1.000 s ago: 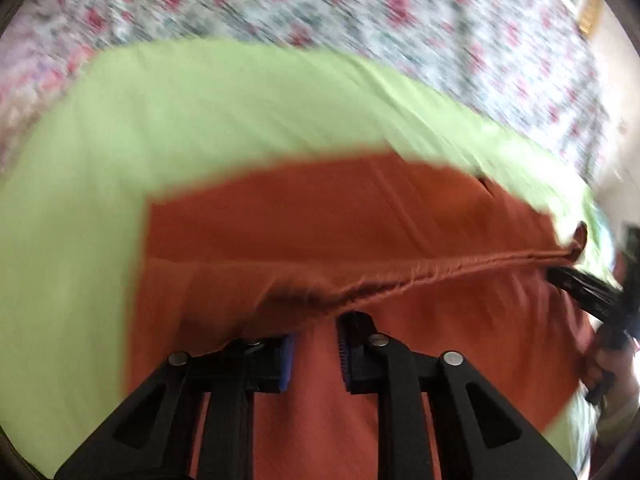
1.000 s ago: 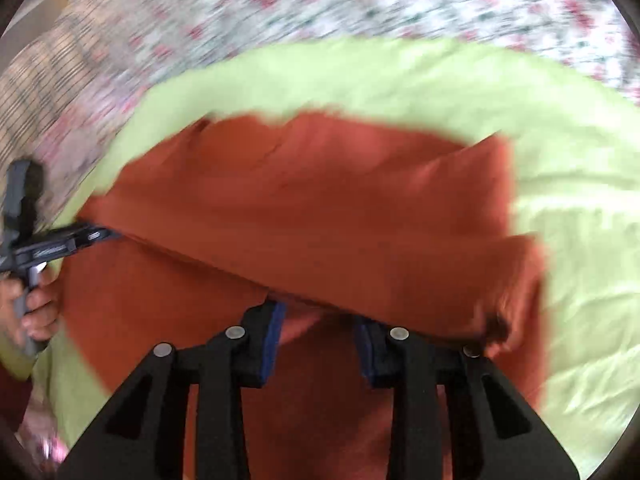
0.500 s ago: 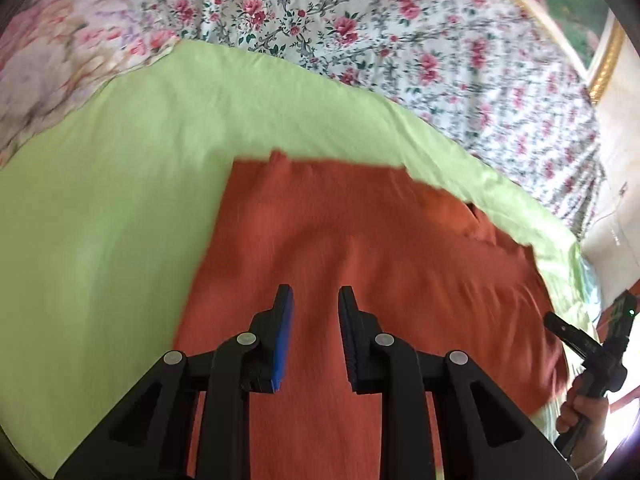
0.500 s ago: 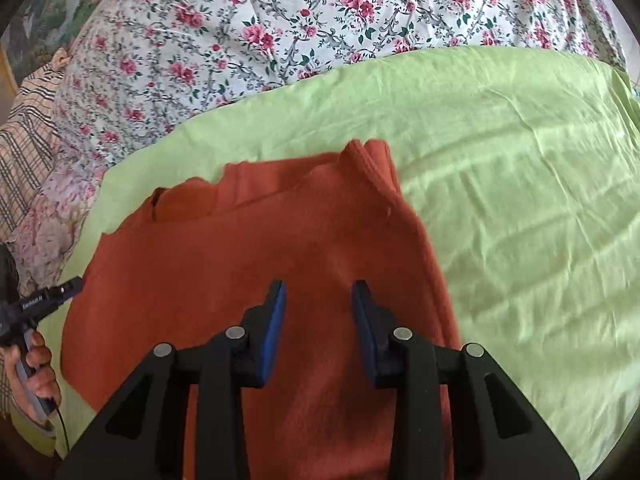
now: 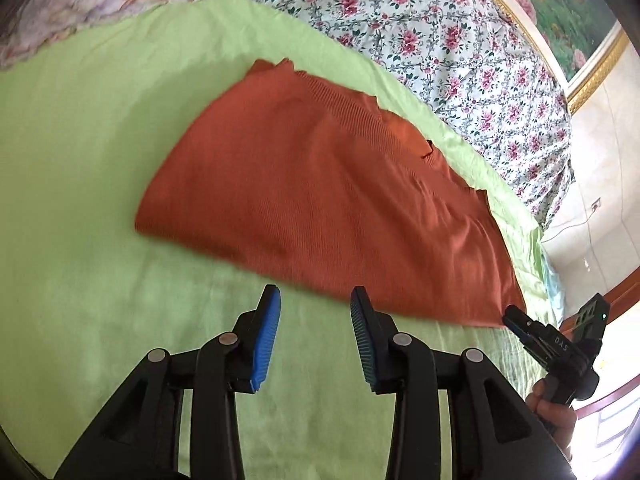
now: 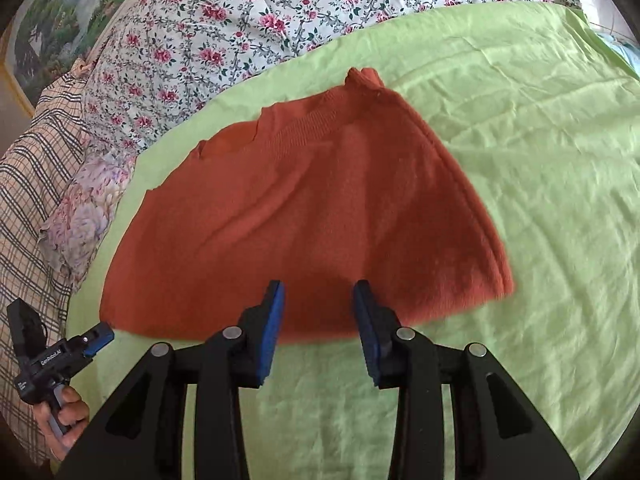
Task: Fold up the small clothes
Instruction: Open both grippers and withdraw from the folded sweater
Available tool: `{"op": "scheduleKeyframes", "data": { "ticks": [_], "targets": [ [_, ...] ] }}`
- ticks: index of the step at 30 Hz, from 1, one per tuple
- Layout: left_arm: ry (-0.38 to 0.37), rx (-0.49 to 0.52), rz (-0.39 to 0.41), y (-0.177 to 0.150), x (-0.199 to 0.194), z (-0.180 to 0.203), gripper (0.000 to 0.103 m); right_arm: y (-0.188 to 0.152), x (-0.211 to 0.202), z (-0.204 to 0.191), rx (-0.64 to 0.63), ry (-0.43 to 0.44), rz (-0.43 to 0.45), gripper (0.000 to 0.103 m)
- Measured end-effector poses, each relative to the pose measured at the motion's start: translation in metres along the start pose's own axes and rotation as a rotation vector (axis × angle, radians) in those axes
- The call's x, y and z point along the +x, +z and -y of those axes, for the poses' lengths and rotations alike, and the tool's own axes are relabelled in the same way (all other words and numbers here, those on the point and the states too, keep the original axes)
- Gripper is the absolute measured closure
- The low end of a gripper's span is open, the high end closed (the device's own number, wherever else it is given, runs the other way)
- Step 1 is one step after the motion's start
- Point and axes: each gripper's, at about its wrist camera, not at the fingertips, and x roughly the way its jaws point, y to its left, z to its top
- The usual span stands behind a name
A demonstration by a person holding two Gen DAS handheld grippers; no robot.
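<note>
A rust-orange knit garment (image 5: 320, 200) lies folded flat on the green sheet (image 5: 80, 280); it also shows in the right wrist view (image 6: 300, 220). My left gripper (image 5: 316, 304) is open and empty, just short of the garment's near edge. My right gripper (image 6: 318, 296) is open and empty over the garment's near edge. The right gripper appears at the right edge of the left wrist view (image 5: 516, 320), by the garment's corner. The left gripper appears at the left of the right wrist view (image 6: 96, 338), by the other corner.
The green sheet (image 6: 540, 160) covers a bed with a floral quilt (image 5: 440, 32) beyond it. A plaid cloth (image 6: 36, 160) and a pale floral pillow (image 6: 84, 208) lie to the left in the right wrist view. A framed picture (image 5: 568, 12) hangs behind.
Both grippers let go of the garment's edge after laying it over, opened wider, and pulled back toward me. The garment now lies flat and folded.
</note>
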Motion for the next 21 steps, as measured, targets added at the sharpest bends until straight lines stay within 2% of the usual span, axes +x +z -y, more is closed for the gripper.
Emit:
{"op": "scheduleKeyframes", "data": {
  "ticks": [4, 8, 12, 18, 21],
  "targets": [
    [-0.015, -0.037, -0.009, -0.004, 0.002, -0.002, 0.051, -0.011, -0.009, -0.008, -0.009, 0.012, 0.003, 0.059],
    [-0.009, -0.077, -0.008, 0.002, 0.010, -0.007, 0.047, -0.017, -0.015, -0.010, -0.002, 0.019, 0.012, 0.057],
    [-0.005, -0.142, -0.001, 0.014, 0.023, -0.019, 0.046, -0.020, -0.017, -0.011, 0.004, 0.026, 0.009, 0.057],
    [-0.004, -0.228, 0.070, 0.042, 0.038, -0.041, 0.046, -0.020, -0.017, -0.014, 0.013, 0.042, 0.005, 0.057],
    [0.024, -0.239, 0.097, 0.056, 0.044, -0.043, 0.048, -0.017, -0.014, -0.017, 0.005, 0.056, -0.001, 0.057]
  ]
}}
